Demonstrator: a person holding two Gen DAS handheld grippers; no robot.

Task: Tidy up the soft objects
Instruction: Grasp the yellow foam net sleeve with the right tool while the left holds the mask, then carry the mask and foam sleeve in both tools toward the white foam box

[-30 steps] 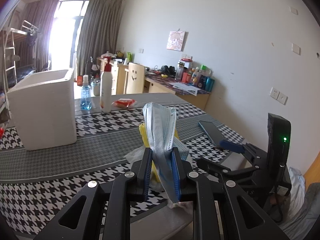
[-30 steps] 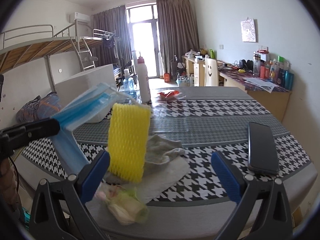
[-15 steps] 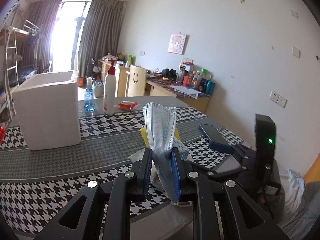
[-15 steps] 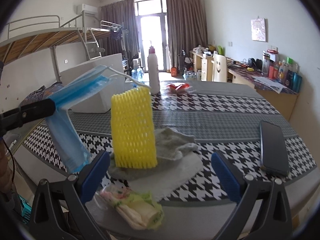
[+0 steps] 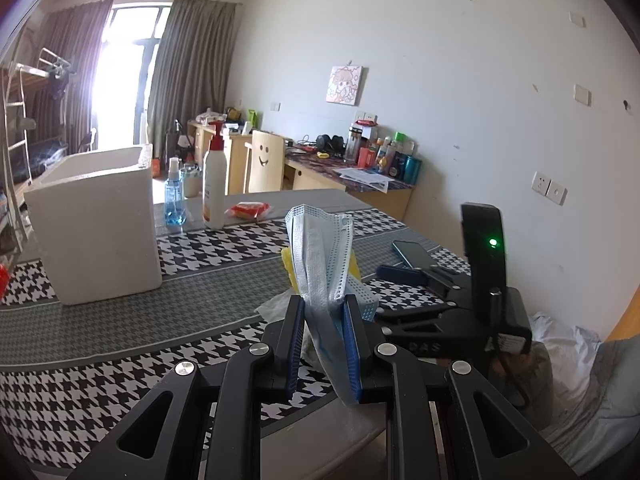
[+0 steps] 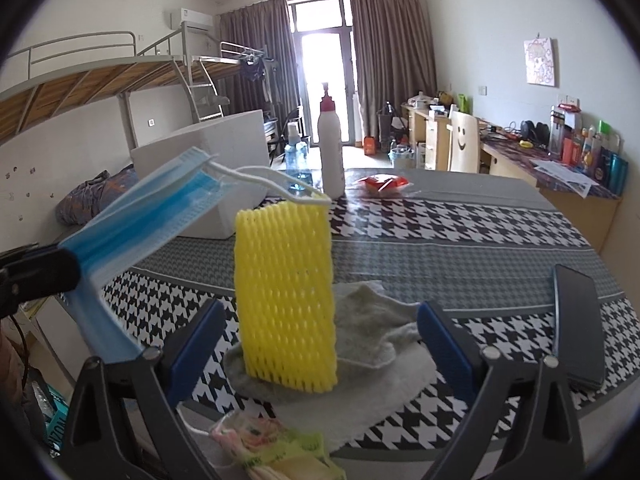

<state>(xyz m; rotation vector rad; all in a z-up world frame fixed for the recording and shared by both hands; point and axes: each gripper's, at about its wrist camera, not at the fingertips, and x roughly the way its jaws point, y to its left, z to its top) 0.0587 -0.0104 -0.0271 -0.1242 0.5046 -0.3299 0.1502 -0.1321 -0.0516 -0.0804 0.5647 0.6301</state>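
Blue mask (image 5: 320, 256) stays pinched upright in the left hand-held gripper (image 5: 323, 344), clear of the tabletop (image 6: 460, 236). The right hand-held gripper (image 6: 316, 344), jaws closing, brackets the yellow foam net (image 6: 285, 296) without touching it, likely to grasp it.

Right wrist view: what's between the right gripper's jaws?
In the right wrist view, the yellow foam net stands upright between the closing jaws of the right gripper, untouched, resting on the grey cloth.
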